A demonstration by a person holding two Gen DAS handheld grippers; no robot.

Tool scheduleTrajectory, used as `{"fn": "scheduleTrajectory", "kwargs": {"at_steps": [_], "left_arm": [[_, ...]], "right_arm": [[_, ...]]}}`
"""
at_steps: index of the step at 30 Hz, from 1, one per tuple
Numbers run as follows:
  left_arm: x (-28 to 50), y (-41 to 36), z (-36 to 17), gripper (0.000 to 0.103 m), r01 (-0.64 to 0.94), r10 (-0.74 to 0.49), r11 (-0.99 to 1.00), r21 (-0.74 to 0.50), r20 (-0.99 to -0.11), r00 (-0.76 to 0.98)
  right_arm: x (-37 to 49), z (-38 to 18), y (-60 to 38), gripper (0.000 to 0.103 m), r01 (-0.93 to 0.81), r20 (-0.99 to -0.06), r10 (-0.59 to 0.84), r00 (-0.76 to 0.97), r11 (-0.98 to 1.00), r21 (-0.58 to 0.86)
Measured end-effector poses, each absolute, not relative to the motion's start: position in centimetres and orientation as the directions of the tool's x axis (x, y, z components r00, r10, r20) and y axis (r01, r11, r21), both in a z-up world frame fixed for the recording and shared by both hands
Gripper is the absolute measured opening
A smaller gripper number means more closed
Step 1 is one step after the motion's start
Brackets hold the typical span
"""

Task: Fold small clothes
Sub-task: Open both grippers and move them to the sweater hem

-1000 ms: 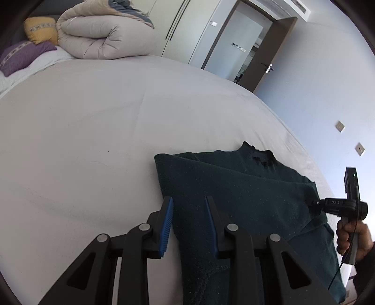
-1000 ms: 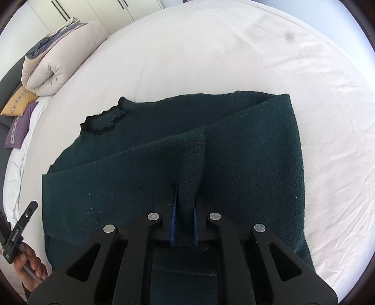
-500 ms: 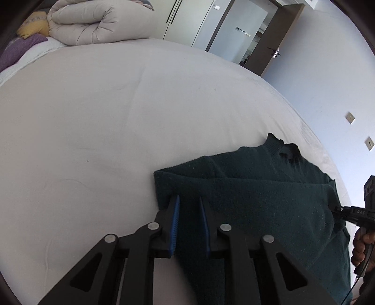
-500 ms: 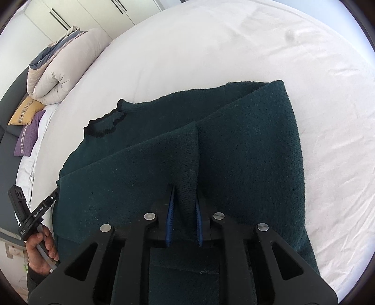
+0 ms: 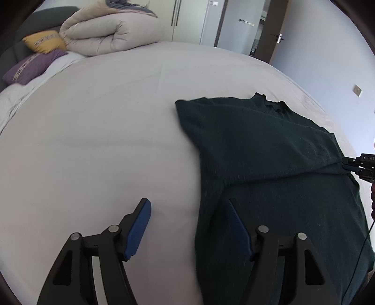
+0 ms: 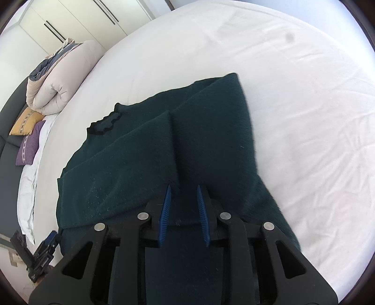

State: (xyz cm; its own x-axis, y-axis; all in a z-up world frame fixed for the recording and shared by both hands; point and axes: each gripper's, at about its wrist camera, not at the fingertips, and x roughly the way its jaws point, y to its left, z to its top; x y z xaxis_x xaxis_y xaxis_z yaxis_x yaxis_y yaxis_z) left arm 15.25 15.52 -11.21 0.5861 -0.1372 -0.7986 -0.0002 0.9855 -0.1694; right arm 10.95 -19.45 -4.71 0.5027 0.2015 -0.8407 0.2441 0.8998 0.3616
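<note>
A dark green knit sweater lies on the white bed, both sleeves folded in over the body, collar at the far end. In the right wrist view the sweater shows a folded sleeve edge down its middle. My left gripper is wide open and empty, straddling the sweater's left edge near the hem. My right gripper is open and empty just above the sweater, close behind the folded sleeve's end. The right gripper also shows in the left wrist view at the sweater's right edge.
A rolled beige duvet with yellow and purple cushions sits at the bed's head. Wardrobe doors and an open door stand beyond. The bed's edge runs close along the sweater's right side.
Both grippers have opened and let go of the sweater. The left one has drawn back towards the hem and spread wide; the right one released the folded sleeve, which now lies flat.
</note>
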Motion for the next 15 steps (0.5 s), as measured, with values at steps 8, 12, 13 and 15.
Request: {"fn": "scheduleTrajectory", "kwargs": {"at_steps": [8,12,13,15], "left_arm": [[3.8,17.2,-10.6,0.08,-0.095,-0.236,0.938,-0.332,-0.817,0.526],[0.0,15.9,-11.2,0.083,-0.076,-0.292,0.927,-0.368,-0.835,0.467],[-0.8,15.5,-11.3,0.083,-0.067,-0.291,0.93,-0.361,-0.837,0.463],[-2.2,15.3,-11.5,0.083,-0.065,-0.309,0.924,-0.376,-0.838,0.449]], "right_arm": [[-1.2,-1.9,-23.2,0.057,0.235,-0.803,0.177,0.569,0.901,0.365],[-8.0,-2.2,-24.9,0.057,0.223,-0.802,0.201,0.562,0.897,0.381],[-9.5,-2.5,-25.4,0.057,0.224,-0.807,0.206,0.554,0.896,0.383],[-12.4,-3.3,-26.2,0.057,0.224,-0.819,0.208,0.535,0.899,0.375]]}}
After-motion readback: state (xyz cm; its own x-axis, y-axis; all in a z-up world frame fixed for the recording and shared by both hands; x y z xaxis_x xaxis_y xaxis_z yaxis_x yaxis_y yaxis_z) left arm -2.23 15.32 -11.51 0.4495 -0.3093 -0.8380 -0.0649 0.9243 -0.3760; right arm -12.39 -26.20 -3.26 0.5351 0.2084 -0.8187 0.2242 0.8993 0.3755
